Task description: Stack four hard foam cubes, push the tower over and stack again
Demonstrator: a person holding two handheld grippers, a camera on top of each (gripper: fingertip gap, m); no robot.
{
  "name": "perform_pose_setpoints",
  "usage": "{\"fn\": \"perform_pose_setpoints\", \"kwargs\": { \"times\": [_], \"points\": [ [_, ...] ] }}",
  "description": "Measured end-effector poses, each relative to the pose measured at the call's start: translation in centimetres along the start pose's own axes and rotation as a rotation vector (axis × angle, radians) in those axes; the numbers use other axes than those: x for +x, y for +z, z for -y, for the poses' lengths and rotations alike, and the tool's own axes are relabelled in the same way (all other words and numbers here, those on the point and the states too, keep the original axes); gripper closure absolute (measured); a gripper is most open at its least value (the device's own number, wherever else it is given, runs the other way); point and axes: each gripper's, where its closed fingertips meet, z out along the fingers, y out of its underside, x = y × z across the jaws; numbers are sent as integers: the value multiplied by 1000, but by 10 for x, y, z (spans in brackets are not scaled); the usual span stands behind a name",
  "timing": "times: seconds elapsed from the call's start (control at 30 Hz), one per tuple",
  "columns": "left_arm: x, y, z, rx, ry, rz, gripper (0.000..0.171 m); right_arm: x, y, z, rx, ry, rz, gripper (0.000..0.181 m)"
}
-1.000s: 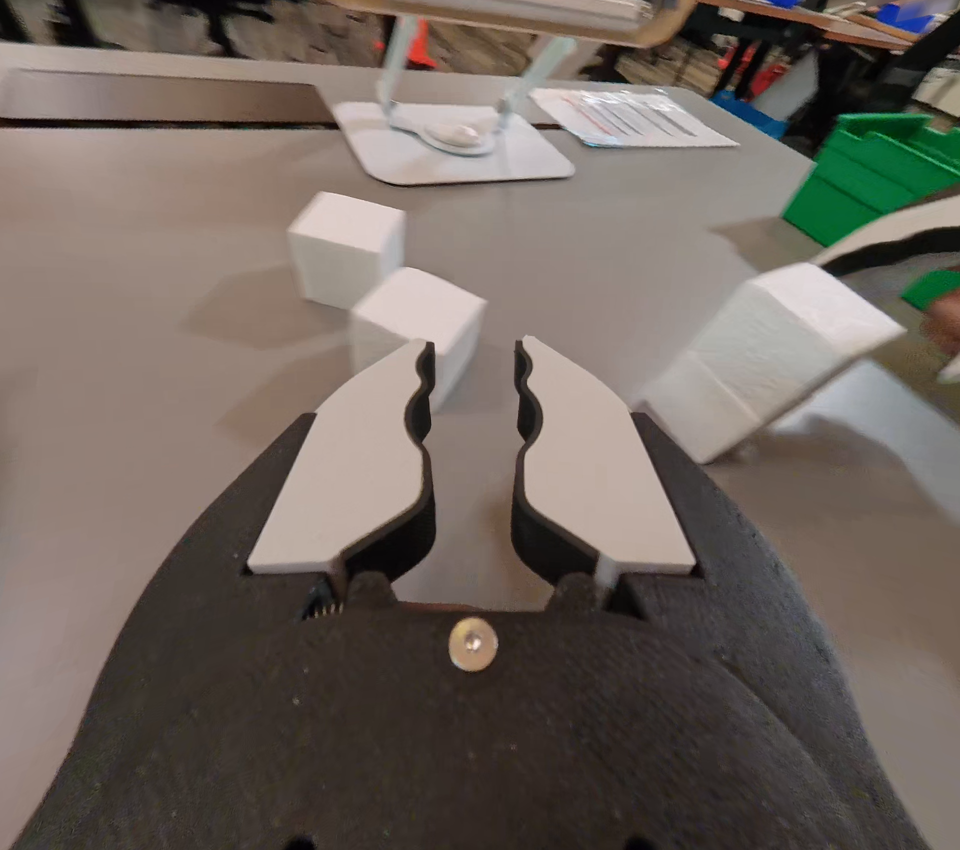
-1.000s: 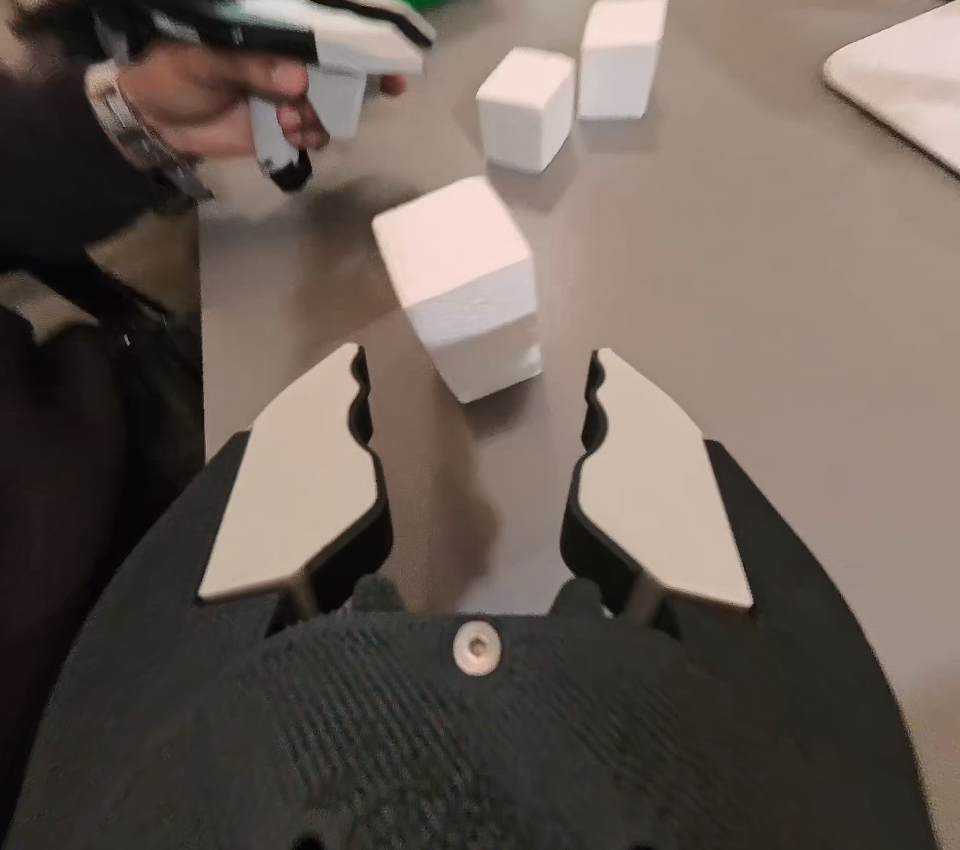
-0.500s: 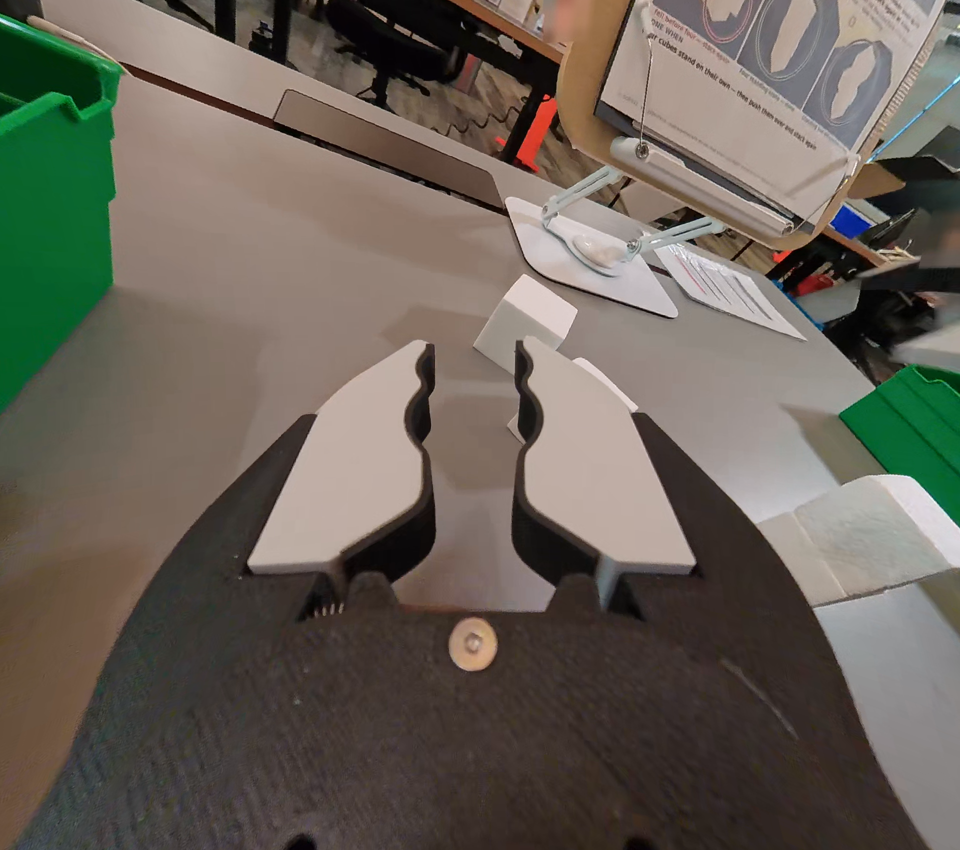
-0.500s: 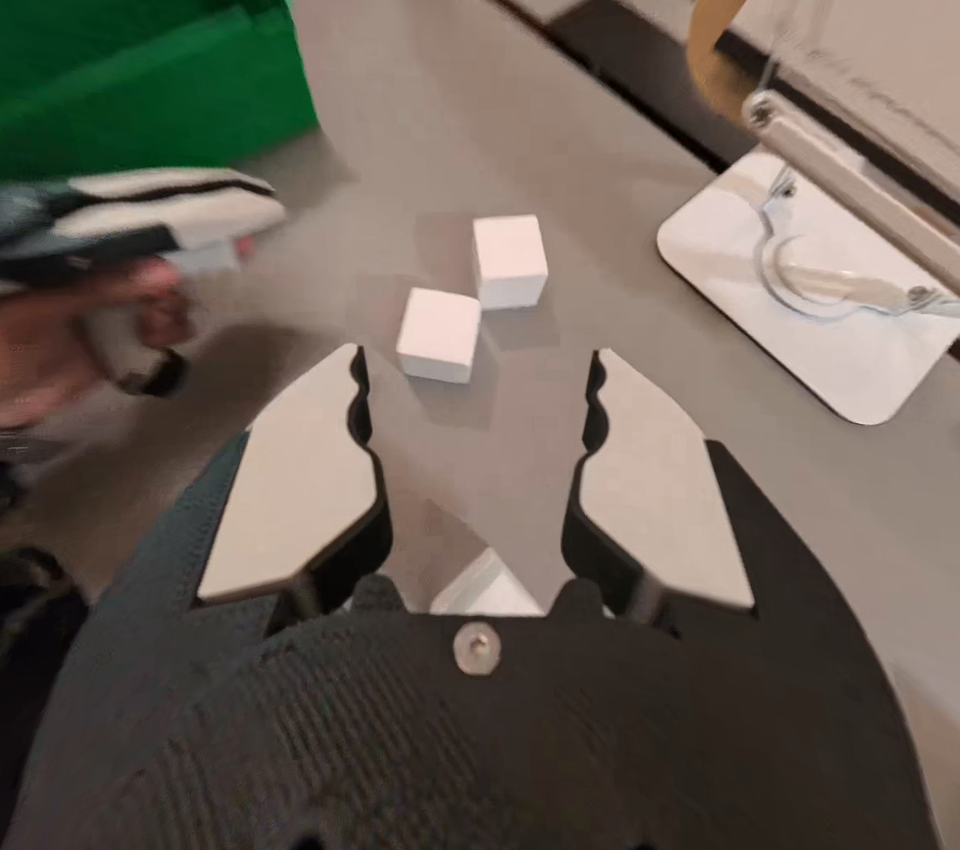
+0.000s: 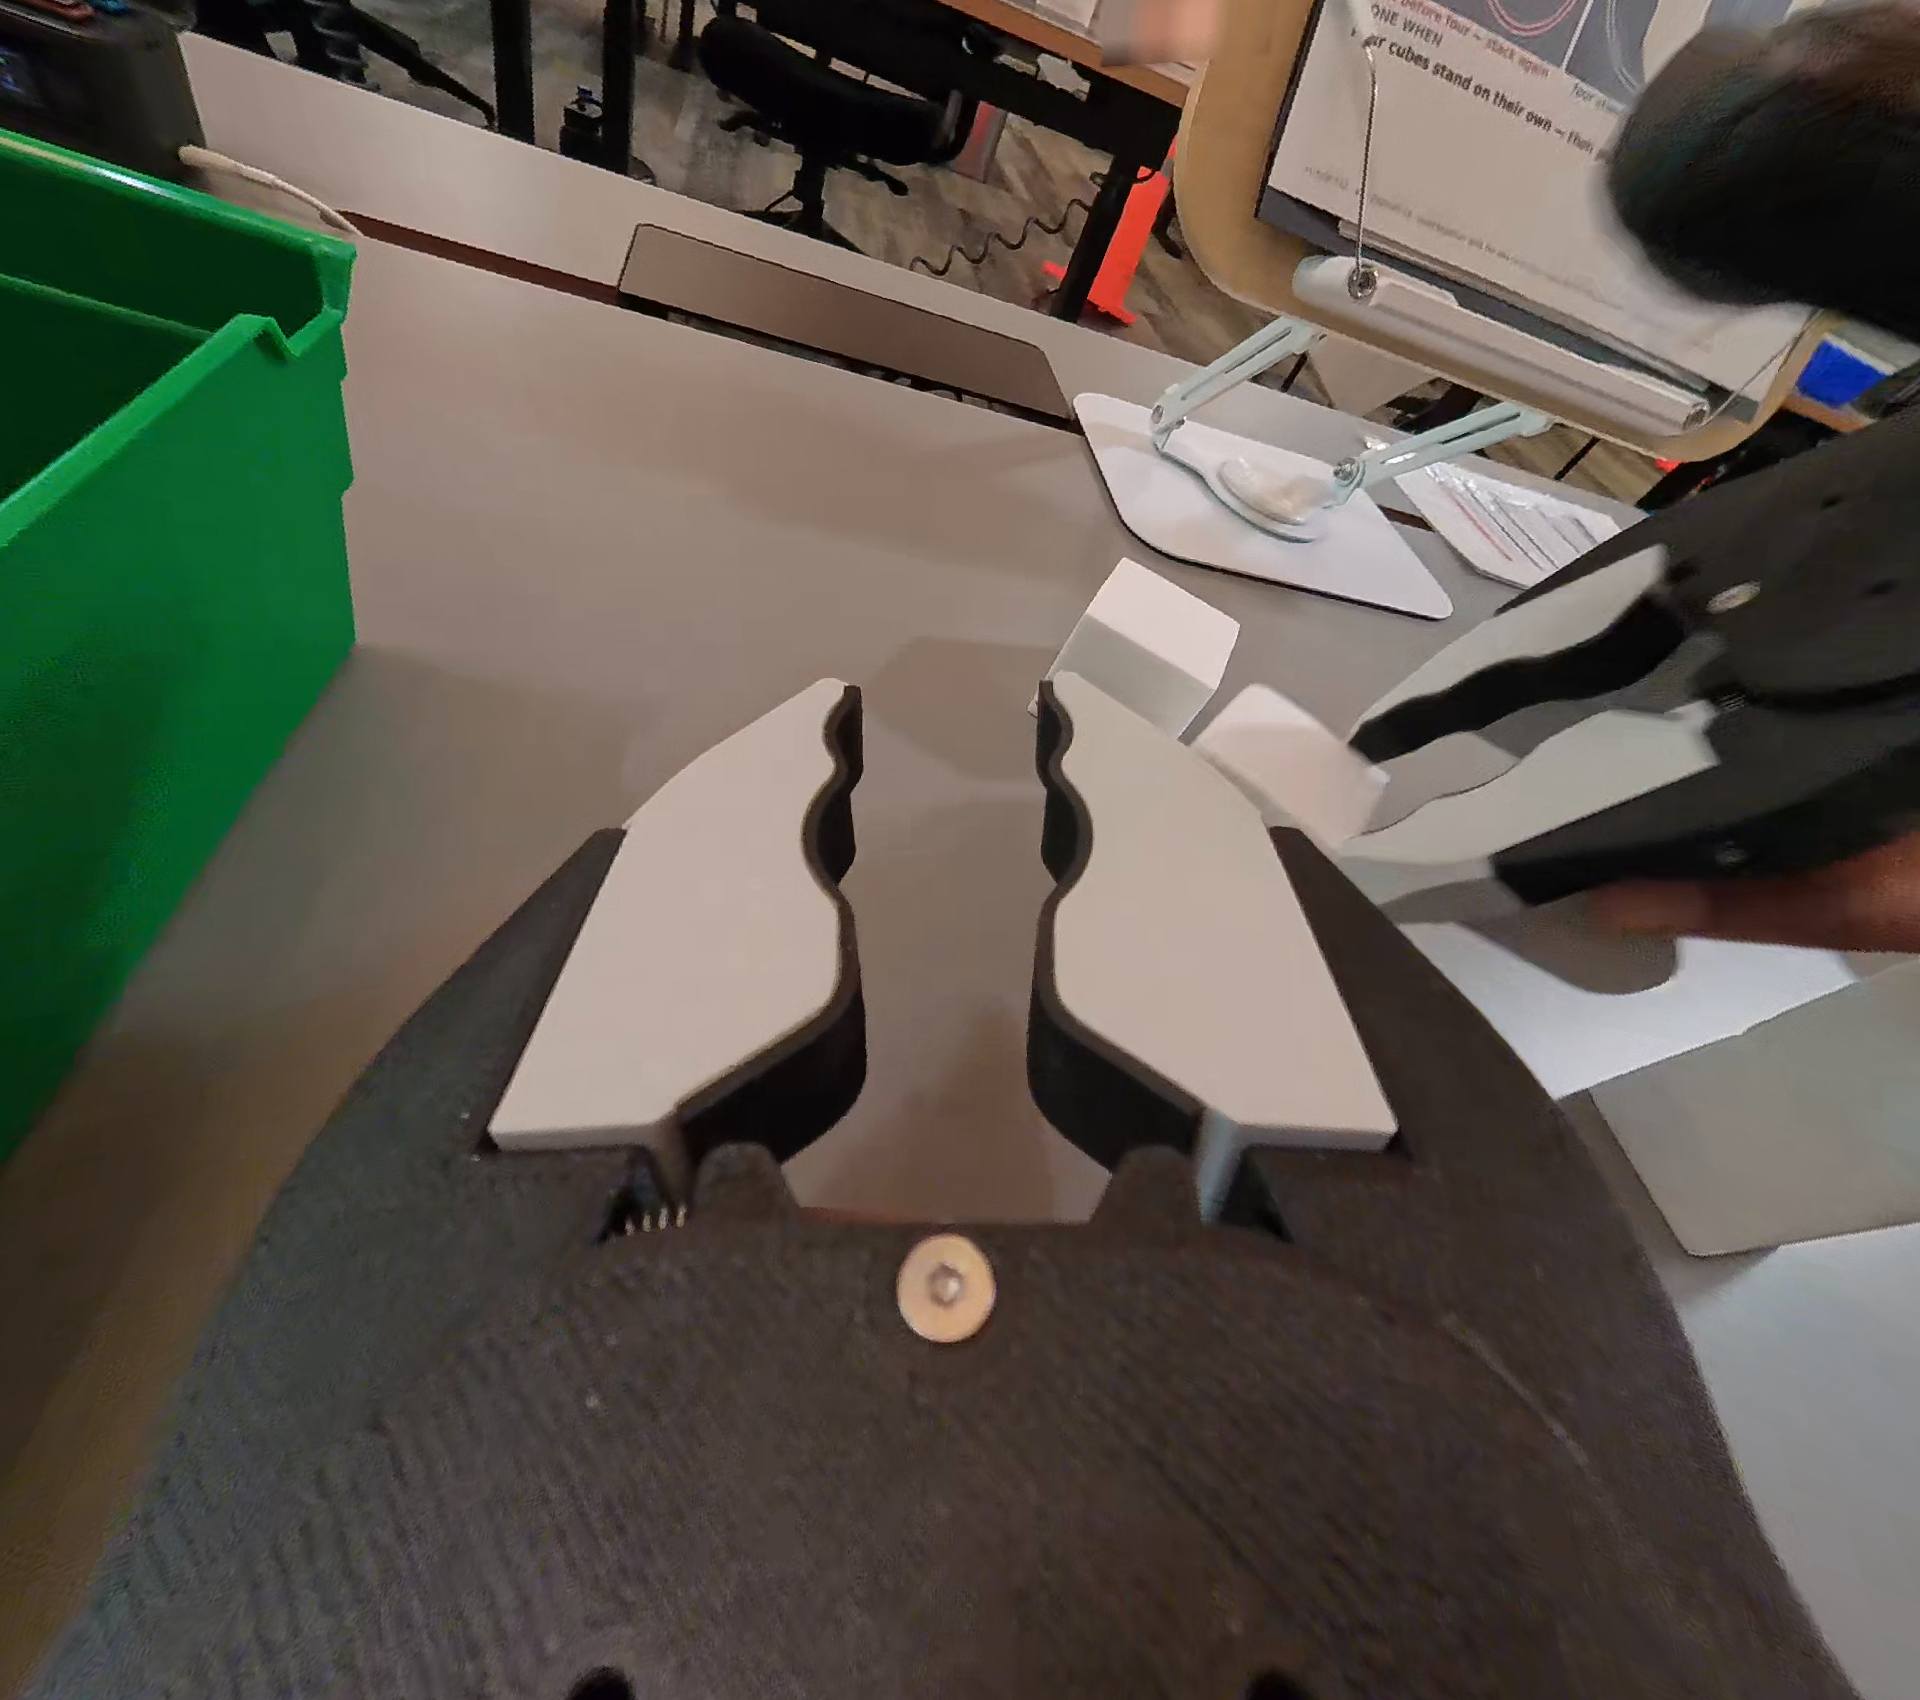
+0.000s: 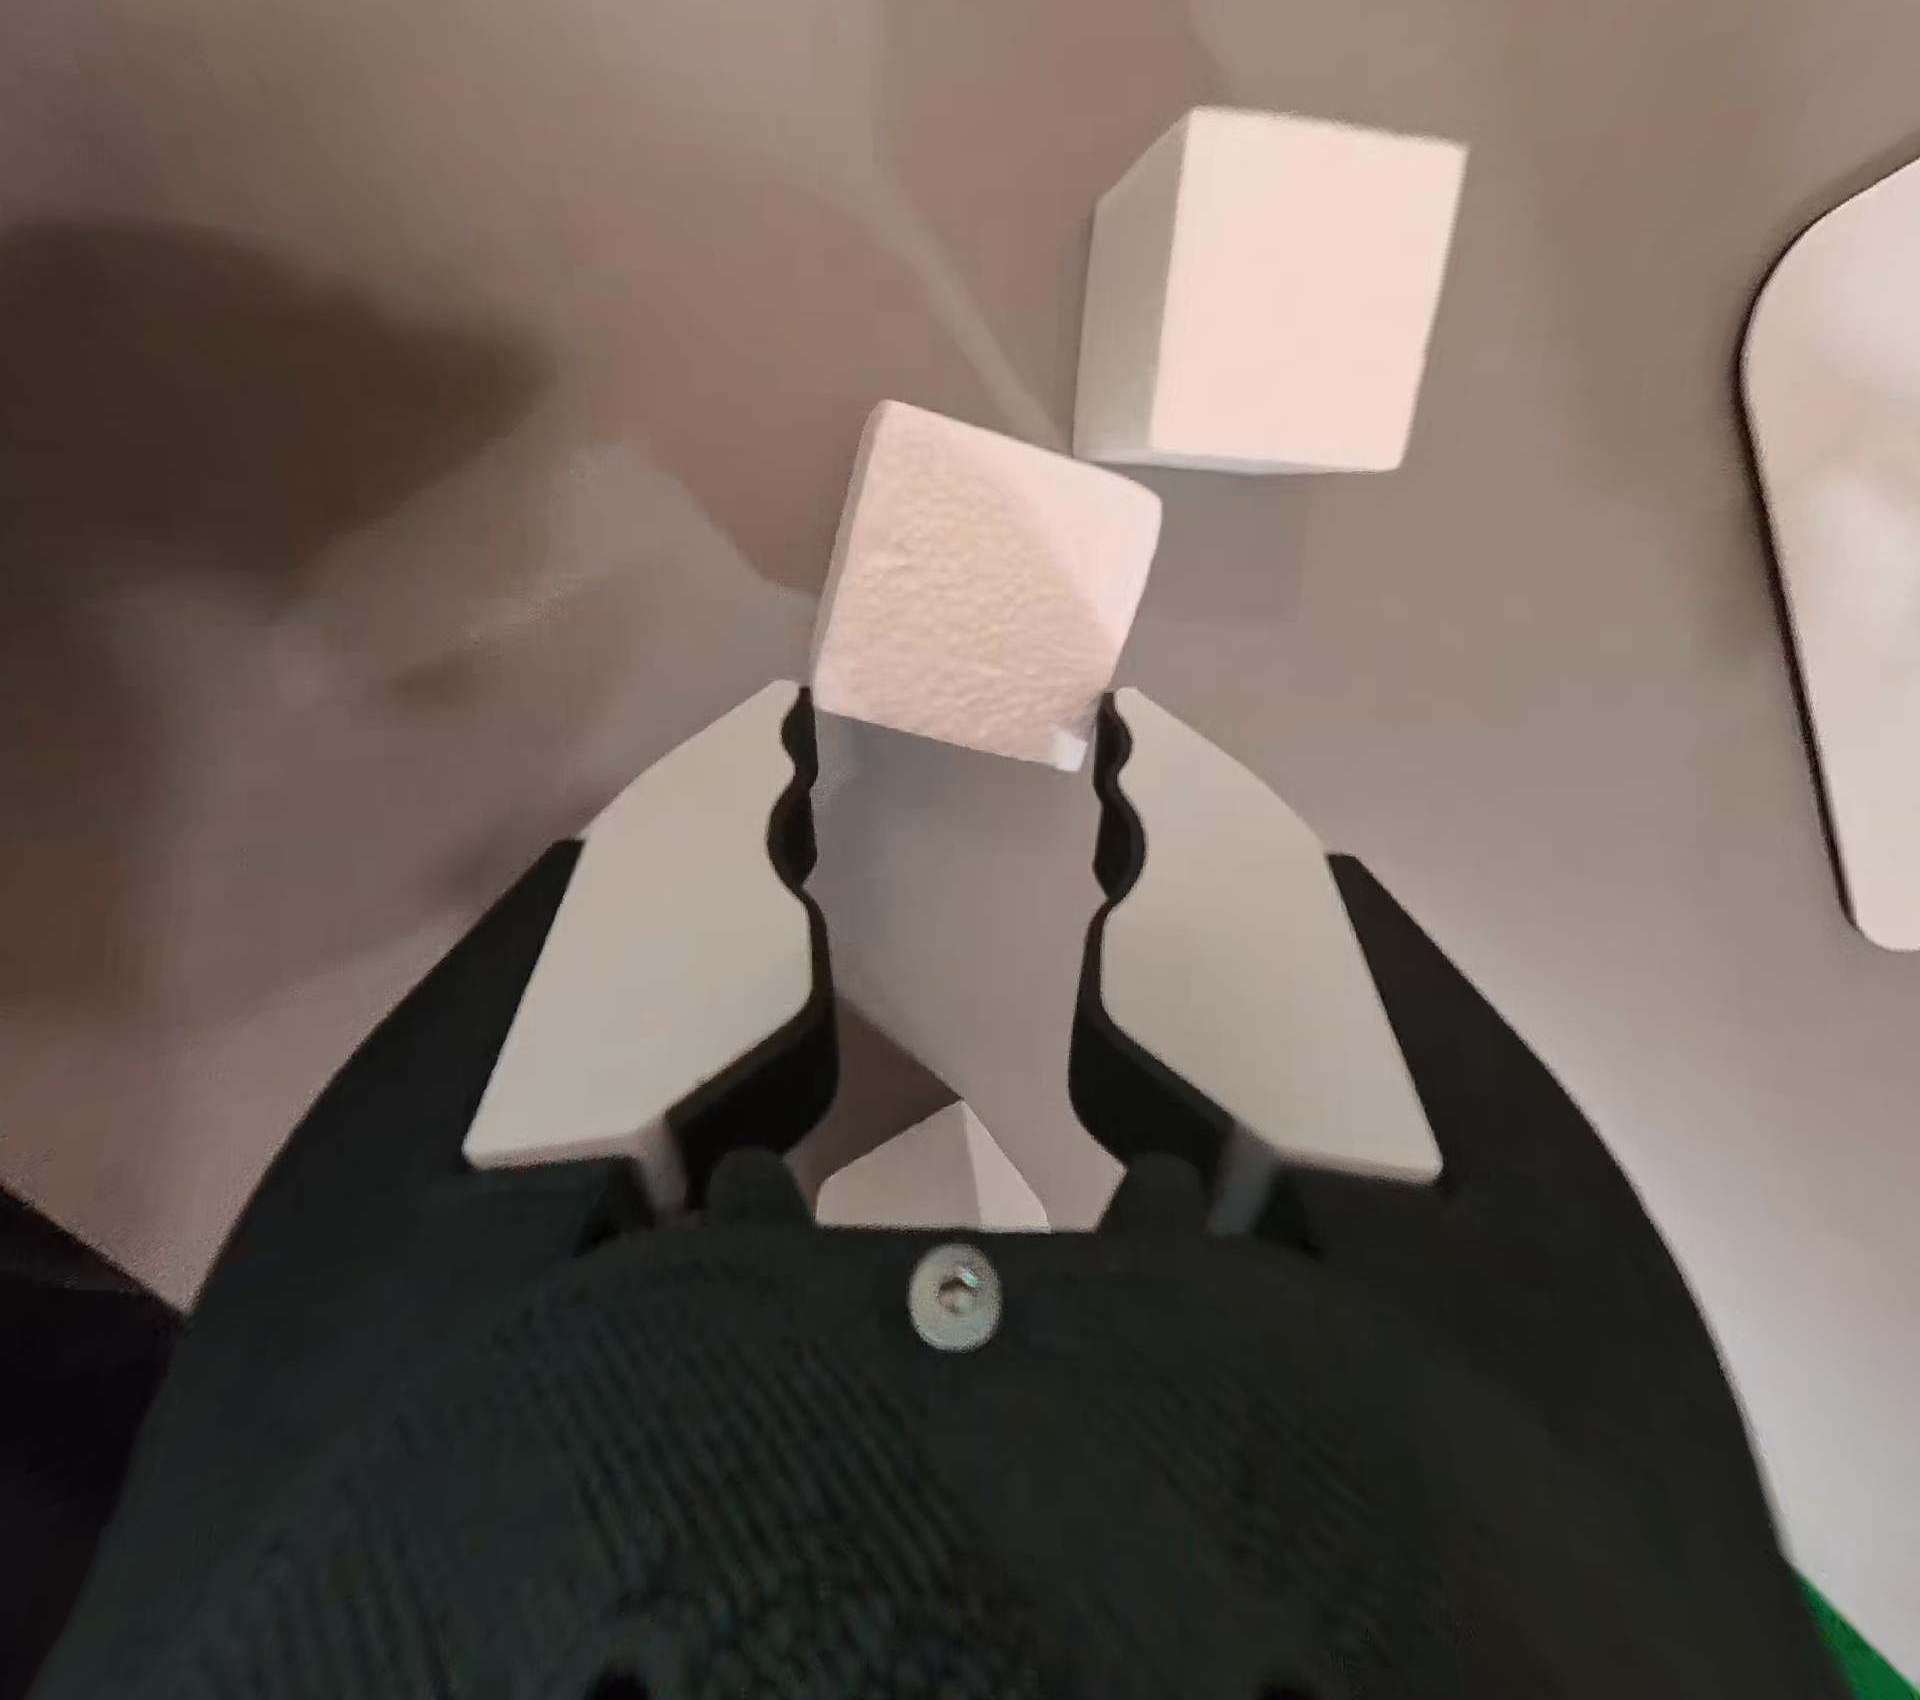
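My right gripper [image 6: 951,705] is shut on a white foam cube [image 6: 987,580], pinching its near edge between the fingertips; the cube sits tilted. In the left wrist view the right gripper [image 5: 1371,767] comes in from the right with that cube [image 5: 1283,762] at its tips. A second white cube [image 6: 1257,300] stands just beyond it on the grey table [image 6: 520,92] and also shows in the left wrist view [image 5: 1143,653]. A third white block [image 6: 935,1177] peeks out under the right gripper. My left gripper [image 5: 945,700] is empty, jaws narrowly apart, just left of the two cubes.
A green bin [image 5: 156,559] stands at the left. A document stand holds a board, and its white base plate [image 5: 1247,507] lies behind the cubes and shows in the right wrist view [image 6: 1849,507]. A plastic sleeve [image 5: 1507,518] lies beside it. A pale block [image 5: 1766,1120] lies at the lower right. To the pale block [image 5: 1766,1120]: right tips about 15 cm, left tips about 25 cm.
My right gripper dropped over the nearer cube and narrowed its jaws onto it. The left gripper's gap is unchanged; its view shifted slightly and now shows the right gripper coming in.
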Motion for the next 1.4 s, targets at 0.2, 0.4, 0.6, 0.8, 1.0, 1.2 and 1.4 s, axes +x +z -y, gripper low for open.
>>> {"fn": "perform_pose_setpoints", "kwargs": {
  "times": [0.2, 0.4, 0.6, 0.8, 1.0, 1.2, 1.4],
  "points": [
    [4, 0, -3, -11, 54, 3, 139, 23, -110, -12, 318, -11, -93, 129],
    [13, 2, -10, -34, 83, -16, 140, 87, -184, -164, 372, 235, -296, 129],
    [30, 5, -23, -77, 112, -51, 140, 43, -105, -260, 312, 107, -51, 129],
    [44, 5, -29, -94, 174, -61, 141, 29, -73, -265, 227, 17, -12, 128],
    [42, 6, -38, -133, 161, -81, 140, 28, -84, -252, 402, 83, -19, 97],
    [39, 4, -34, -117, -9, -121, 140, 24, -96, -253, 715, 435, 7, 97],
    [45, 8, -36, -129, -66, -153, 140, 27, -94, -249, 728, 25, -273, 120]
  ]
}}
